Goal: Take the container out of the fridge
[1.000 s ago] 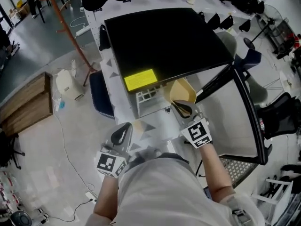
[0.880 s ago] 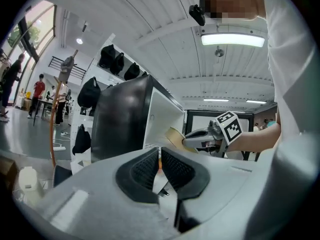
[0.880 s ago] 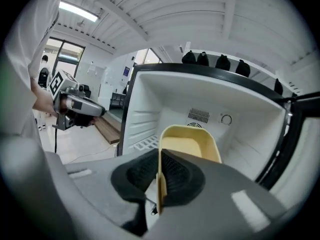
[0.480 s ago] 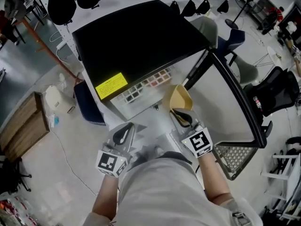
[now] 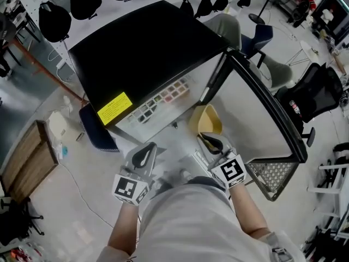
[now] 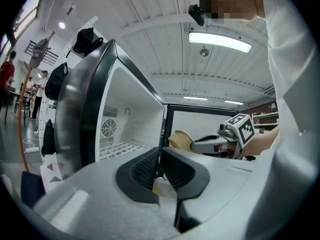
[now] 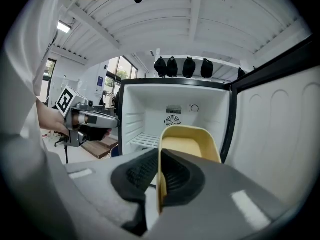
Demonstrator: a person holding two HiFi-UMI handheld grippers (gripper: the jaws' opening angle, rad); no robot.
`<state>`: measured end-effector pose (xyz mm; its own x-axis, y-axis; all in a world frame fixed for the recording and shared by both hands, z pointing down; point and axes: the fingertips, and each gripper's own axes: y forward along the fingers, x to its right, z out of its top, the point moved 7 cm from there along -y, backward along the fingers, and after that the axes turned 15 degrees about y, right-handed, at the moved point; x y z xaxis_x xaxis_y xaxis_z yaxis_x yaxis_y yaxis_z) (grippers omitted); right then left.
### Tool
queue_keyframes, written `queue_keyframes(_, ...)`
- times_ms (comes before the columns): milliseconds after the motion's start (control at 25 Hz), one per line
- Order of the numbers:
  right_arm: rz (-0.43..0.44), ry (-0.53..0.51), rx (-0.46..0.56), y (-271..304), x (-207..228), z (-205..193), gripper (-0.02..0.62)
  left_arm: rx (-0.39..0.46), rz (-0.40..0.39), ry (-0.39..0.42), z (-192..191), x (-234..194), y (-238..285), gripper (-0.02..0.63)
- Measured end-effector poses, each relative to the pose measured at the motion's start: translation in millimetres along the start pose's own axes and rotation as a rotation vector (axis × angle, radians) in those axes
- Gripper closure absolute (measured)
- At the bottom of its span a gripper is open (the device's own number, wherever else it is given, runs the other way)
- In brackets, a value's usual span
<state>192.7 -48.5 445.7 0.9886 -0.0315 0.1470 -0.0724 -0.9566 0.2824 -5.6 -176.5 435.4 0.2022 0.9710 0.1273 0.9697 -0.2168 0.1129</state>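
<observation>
One container [image 5: 206, 119], a yellow tub, is the whole job, and it hangs in front of the fridge [image 5: 147, 53], at about twelve o'clock from the right gripper [image 5: 212, 140]. That gripper's jaws are clenched on the tub's near wall, one pad inside and one outside, as the right gripper view shows. In that view the white cavity and its wire shelf [image 7: 142, 140] lie well behind the tub, so I judge the lifting-out done or very nearly so. The left gripper [image 5: 144, 155], at nine o'clock from the right one, has its jaws pressed together with nothing gripped between them. The door [image 5: 256, 119] stands swung wide toward three o'clock. What seems left is carrying the tub clear and setting it down somewhere; no landing place shows.
</observation>
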Motion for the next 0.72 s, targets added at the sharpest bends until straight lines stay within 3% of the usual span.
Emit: queue_keyframes(720,0.000,0.004,0.027,-16,-6,-4,0.578,0.002,-0.021,0.001,0,11,11,0.581)
